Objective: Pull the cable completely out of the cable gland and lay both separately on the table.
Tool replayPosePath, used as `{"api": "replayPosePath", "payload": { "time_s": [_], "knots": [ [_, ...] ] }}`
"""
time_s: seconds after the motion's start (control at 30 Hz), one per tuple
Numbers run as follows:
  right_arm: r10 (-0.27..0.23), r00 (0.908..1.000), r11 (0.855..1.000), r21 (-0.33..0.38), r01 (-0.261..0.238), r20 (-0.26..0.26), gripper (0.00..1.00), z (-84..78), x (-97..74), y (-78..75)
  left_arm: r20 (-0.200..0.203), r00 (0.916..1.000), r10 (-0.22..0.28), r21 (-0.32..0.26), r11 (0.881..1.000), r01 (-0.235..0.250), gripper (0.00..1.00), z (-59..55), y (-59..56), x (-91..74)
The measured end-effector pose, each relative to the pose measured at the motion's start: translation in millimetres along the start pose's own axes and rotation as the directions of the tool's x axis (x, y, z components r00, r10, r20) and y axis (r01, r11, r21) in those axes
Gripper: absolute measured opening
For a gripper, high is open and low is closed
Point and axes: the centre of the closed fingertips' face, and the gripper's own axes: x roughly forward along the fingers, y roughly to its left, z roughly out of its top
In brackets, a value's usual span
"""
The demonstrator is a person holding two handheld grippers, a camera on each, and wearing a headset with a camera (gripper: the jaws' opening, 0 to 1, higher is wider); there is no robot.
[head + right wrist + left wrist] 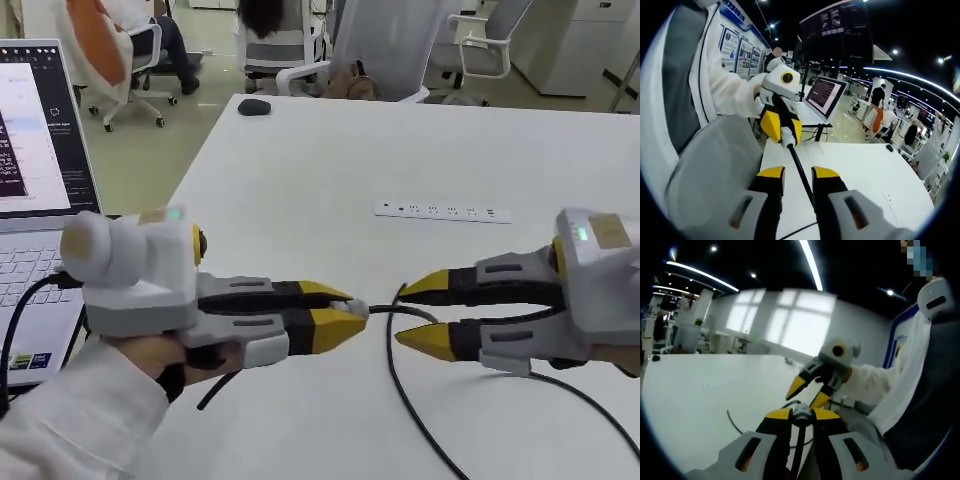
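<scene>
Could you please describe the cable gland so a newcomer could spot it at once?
Over the white table, look to the gripper beside the laptop, the left gripper. The cable gland is the small pale piece pinched between its yellow fingers, the only part with the black cable running out of it.

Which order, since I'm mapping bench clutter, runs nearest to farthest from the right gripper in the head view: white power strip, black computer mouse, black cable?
1. Black cable, passing between the fingers of the right gripper.
2. White power strip, lying beyond the gripper, further back.
3. Black computer mouse, far back and to the left.
</scene>
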Motion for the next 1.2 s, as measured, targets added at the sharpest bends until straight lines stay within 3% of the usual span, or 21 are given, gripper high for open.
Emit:
{"api": "replayPosePath", "payload": {
  "time_s": [0.4,0.7,1.2],
  "knots": [
    [0.047,0.9976,0.999,-0.007,-0.047,0.050,0.15,14.3,10.1,9.5,-0.016,0.9998,-0.013,0.003,1.000,0.013,0.17,-3.7,-2.9,-0.9],
    [0.052,0.9975,0.999,-0.001,-0.052,0.048,0.06,8.6,9.1,11.3,-0.026,0.9995,-0.015,0.006,1.000,0.015,0.17,-5.7,-1.8,1.3],
    [0.023,0.9991,0.999,0.027,-0.024,0.035,0.05,-4.3,4.2,2.7,-0.021,0.9997,0.008,0.005,1.000,-0.008,0.17,-4.3,4.8,-6.3]
  ]
}}
